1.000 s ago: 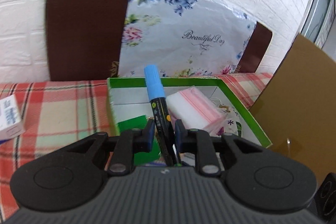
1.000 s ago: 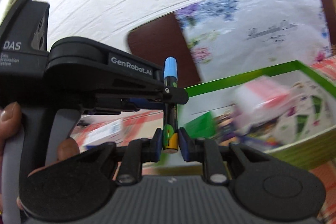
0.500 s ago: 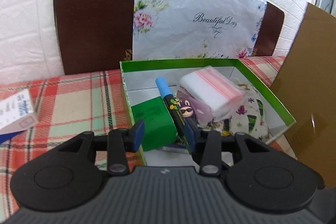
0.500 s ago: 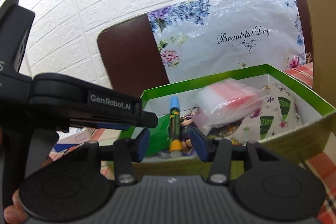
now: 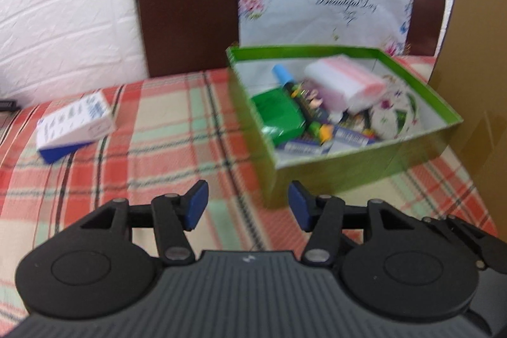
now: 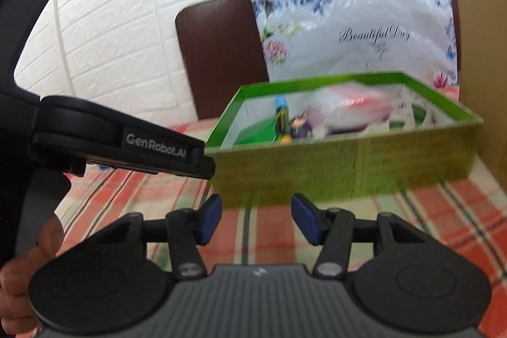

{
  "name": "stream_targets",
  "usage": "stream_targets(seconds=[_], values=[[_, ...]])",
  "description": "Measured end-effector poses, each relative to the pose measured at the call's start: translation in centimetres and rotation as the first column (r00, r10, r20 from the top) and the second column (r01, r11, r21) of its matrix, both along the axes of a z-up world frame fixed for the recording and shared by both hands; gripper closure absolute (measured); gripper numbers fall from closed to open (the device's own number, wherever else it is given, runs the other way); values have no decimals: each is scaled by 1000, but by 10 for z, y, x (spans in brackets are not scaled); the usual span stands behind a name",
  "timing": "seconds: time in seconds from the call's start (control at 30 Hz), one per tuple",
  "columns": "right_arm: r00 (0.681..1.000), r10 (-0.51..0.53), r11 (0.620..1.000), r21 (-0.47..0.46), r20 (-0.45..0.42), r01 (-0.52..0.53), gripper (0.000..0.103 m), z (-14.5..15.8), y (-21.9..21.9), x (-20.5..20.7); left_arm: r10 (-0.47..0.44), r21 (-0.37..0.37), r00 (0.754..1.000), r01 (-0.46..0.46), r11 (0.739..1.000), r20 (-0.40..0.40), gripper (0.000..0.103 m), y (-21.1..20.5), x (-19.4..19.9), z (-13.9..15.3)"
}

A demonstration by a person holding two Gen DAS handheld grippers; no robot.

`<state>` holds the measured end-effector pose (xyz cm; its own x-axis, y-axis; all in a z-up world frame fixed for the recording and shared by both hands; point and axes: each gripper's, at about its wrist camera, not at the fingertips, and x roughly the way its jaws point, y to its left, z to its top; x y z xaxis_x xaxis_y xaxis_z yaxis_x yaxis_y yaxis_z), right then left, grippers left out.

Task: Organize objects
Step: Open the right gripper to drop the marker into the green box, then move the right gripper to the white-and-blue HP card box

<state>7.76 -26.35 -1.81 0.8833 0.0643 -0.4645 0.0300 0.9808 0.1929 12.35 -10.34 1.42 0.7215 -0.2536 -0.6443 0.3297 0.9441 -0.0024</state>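
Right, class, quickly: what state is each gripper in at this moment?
Left gripper: jaws open, just been opening, nothing between them.
Right gripper: jaws open, just been opening, nothing between them.

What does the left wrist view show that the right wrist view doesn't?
Only the left wrist view: the white and blue carton lying on the checked cloth, apart from the box. Only the right wrist view: the left gripper's body seen from the side and a hand on its grip. Both: the green box holding the blue-capped marker, and open, empty jaws.
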Motion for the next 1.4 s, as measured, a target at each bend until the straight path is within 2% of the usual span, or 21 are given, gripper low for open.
stream_targets(seconds=[0.33,0.6,0.67,0.9,0.97,1.07,1.4], values=[[994,83,996,-25,-77,-85,49,-12,32,-5,87,57,995,-85,995,-39,38,40,-10,-25],[982,144,985,-82,-120,-154,45,-17,70,4,186,68,982,-183,981,-44,35,87,-4,-38],[980,159,980,-98,-124,-171,44,-17,77,5,207,70,978,-204,977,-38,31,98,-2,-41],[968,213,960,-153,-136,-233,39,-19,106,17,260,61,966,-259,964,-10,26,132,7,-44],[964,229,953,-168,-137,-250,33,-20,115,20,275,59,961,-274,960,-3,24,141,11,-44],[959,248,943,-192,-139,-272,29,-21,125,24,293,57,956,-293,954,8,24,153,17,-45],[949,281,928,-213,-143,-307,23,-23,140,43,332,62,942,-335,940,48,15,187,37,-49]])
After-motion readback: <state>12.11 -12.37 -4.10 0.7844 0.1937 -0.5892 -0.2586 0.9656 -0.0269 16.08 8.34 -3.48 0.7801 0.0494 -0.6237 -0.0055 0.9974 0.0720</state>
